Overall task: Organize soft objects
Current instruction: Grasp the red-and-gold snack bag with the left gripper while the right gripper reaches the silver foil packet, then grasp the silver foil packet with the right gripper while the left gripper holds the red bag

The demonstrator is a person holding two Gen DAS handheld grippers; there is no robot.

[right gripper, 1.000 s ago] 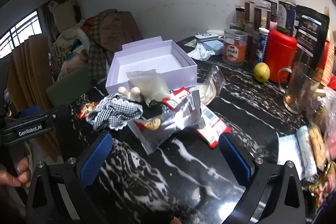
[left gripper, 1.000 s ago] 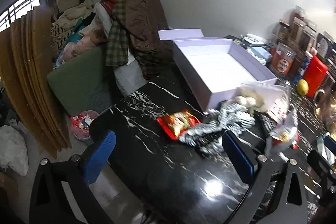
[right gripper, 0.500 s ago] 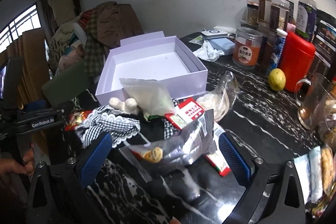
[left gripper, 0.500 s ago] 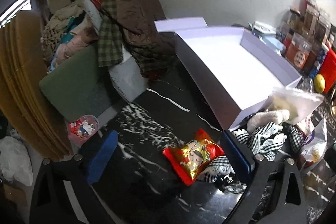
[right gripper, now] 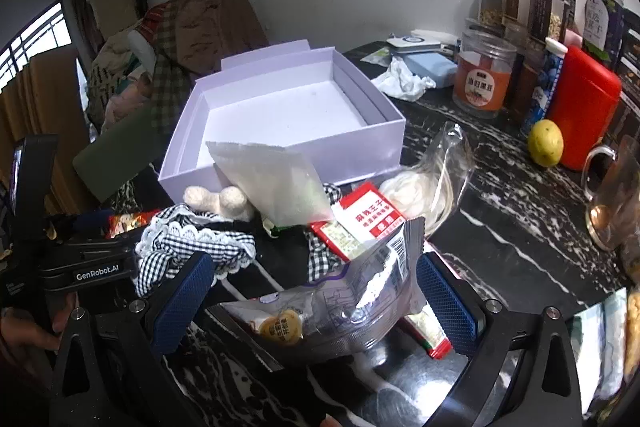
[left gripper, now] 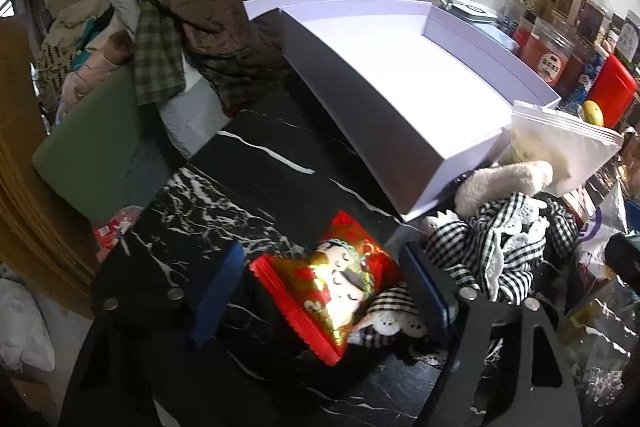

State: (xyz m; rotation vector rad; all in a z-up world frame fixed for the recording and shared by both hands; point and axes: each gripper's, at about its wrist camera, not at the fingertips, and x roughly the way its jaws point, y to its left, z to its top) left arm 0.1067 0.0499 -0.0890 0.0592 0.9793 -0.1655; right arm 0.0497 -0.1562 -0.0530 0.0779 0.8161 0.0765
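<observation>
A pile of soft things lies on the black marble table in front of an empty lilac box [left gripper: 404, 75] [right gripper: 280, 107]. My left gripper [left gripper: 324, 291] is open, its blue pads on either side of a red and gold snack packet [left gripper: 332, 283]. A black-and-white checked cloth [left gripper: 500, 247] [right gripper: 192, 243] and a cream plush toy [left gripper: 500, 183] [right gripper: 216, 199] lie beside it. My right gripper [right gripper: 312, 299] is open around a clear plastic bag [right gripper: 344, 299]. A white pouch [right gripper: 276, 183] leans on the box.
Jars [right gripper: 484, 79], a red canister [right gripper: 584, 107], a lemon [right gripper: 546, 143] and a glass mug [right gripper: 612, 195] stand at the right. Clothes [left gripper: 192, 7] pile on a green cushion [left gripper: 92, 151] beyond the table's left edge. The left gripper's body [right gripper: 80, 267] shows in the right wrist view.
Both grippers have moved forward and down toward the pile. The left now straddles the red packet; the right now straddles the clear bag.
</observation>
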